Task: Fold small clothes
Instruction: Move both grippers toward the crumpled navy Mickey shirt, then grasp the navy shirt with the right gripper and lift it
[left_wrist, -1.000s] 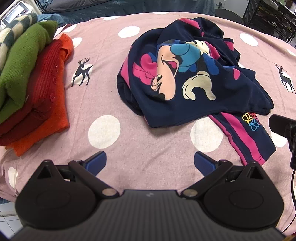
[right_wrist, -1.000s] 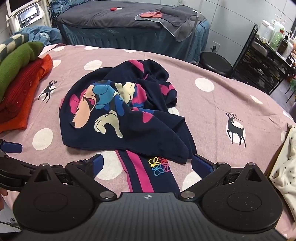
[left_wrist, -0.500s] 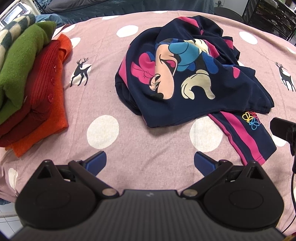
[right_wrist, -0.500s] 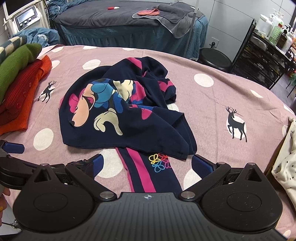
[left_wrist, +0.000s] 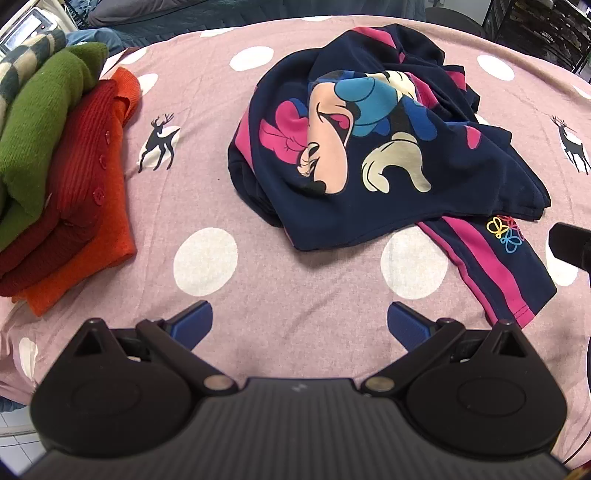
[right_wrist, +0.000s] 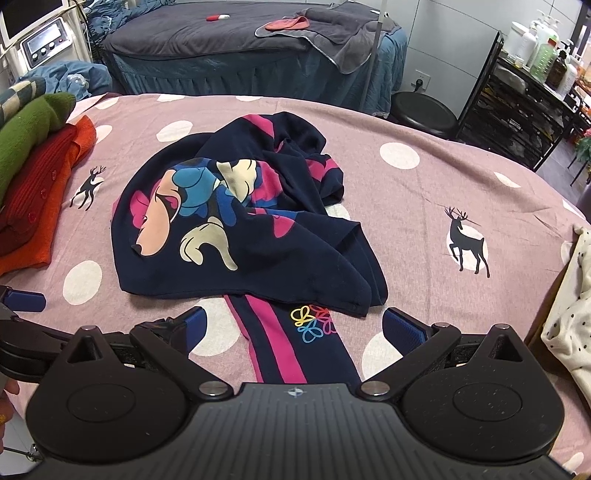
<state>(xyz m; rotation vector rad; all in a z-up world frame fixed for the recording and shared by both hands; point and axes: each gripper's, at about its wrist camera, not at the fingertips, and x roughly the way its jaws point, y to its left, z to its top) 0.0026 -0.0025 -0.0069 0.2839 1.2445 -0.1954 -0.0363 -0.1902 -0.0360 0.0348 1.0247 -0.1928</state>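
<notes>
Both claws wide open and empty. The crumpled navy cartoon-print garment (right_wrist: 236, 236) sits mid-table; its pink-striped leg (right_wrist: 291, 332) runs straight toward the right gripper (right_wrist: 291, 325), while the left gripper (left_wrist: 299, 319) sits further off.

A bed covered by a mauve sheet (right_wrist: 424, 206) printed with white dots and black deer is seen carrying a crumpled navy cartoon-print garment (right_wrist: 258, 236), a stack of folded knit sweaters (left_wrist: 62, 177) at the left edge, and a white dotted cloth (right_wrist: 570, 314) at right.

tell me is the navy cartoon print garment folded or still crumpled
Crumpled: the navy cartoon-print garment lies bunched in loose creases, one pink-striped part trailing out toward the open right gripper.
</notes>
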